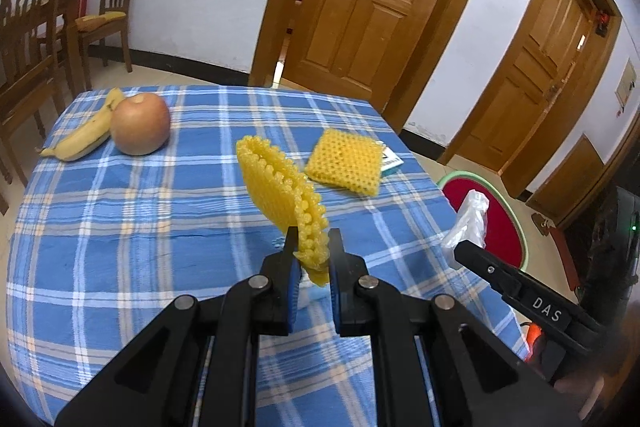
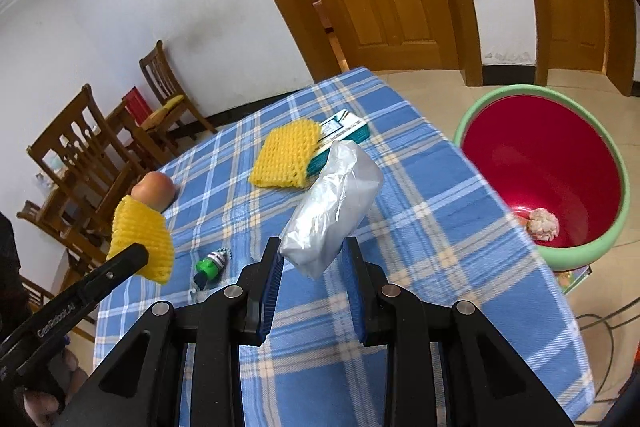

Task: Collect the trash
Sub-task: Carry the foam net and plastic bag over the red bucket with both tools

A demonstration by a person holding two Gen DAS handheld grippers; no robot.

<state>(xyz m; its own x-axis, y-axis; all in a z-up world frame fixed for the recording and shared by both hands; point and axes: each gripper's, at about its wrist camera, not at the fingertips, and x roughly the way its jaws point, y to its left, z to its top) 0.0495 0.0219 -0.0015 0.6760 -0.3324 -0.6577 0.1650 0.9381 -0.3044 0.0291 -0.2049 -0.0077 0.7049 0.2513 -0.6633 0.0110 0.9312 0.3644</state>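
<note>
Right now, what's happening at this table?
A person is clearing trash with two handheld tongs. The left tongs are shut on a yellow foam fruit net, lifted off the blue checked tablecloth. The right tongs grip a crumpled clear plastic bag. A second foam net lies over a teal box. The red basin beside the table already holds a crumpled wad.

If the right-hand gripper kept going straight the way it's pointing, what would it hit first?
Probably the yellow foam net lying on the tablecloth, just beyond the plastic bag that the right gripper holds; depth is hard to judge.
</note>
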